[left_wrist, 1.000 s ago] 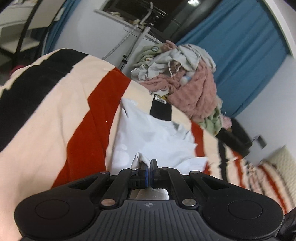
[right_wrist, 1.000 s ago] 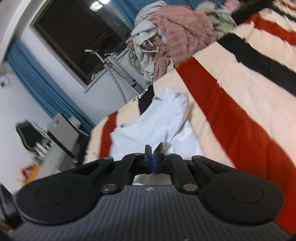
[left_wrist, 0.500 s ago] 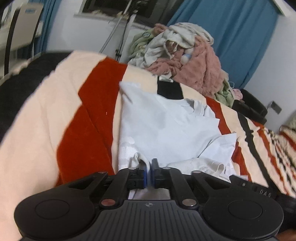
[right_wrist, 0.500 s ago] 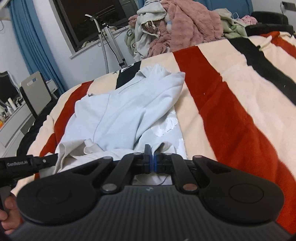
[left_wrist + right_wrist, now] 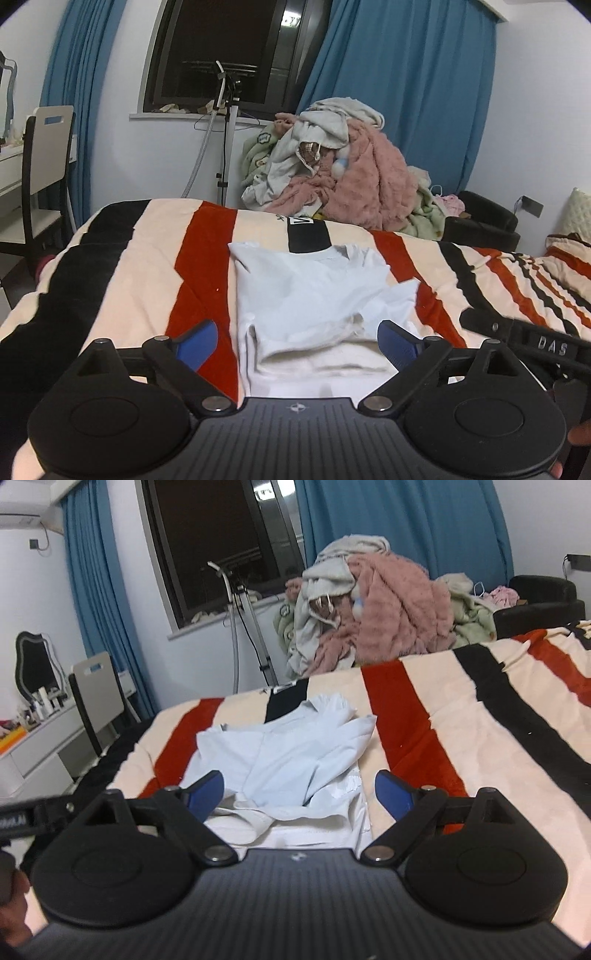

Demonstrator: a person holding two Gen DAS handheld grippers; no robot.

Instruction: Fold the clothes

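A pale blue, thin cotton shirt [image 5: 310, 291] lies spread on the bed's plush blanket, striped cream, red and black [image 5: 155, 273], and its placement suits folding: the broad soft surface lets the cloth rest flat, with the collar end toward the far edge of the bed and the near end doubled over itself into a thick layered band just ahead of both cameras. The left tongs [image 5: 297, 341] stand released, the blue-padded fingers [image 5: 195, 341] spread wide to either side of that doubled band and gripping nothing; the right tongs [image 5: 299, 792] are likewise parted and empty, held low above the shirt's near edge. With both pairs open over the same edge, the garment rests by its own weight, which fits either a fold just laid down or a new hold about to be taken; the pictures do not settle which. In the right wrist view a loose flap on the shirt's right side lies rumpled across the body [image 5: 332, 734], so the shape is not yet a neat rectangle. Beyond the foot of the bed a heap of unsorted clothing, pink fleece under grey and green pieces [image 5: 343, 173], sits piled well apart from the shirt, presumably kept clear of the working area. The other tool's black handle [image 5: 524, 339] shows at the right edge of the left wrist view.
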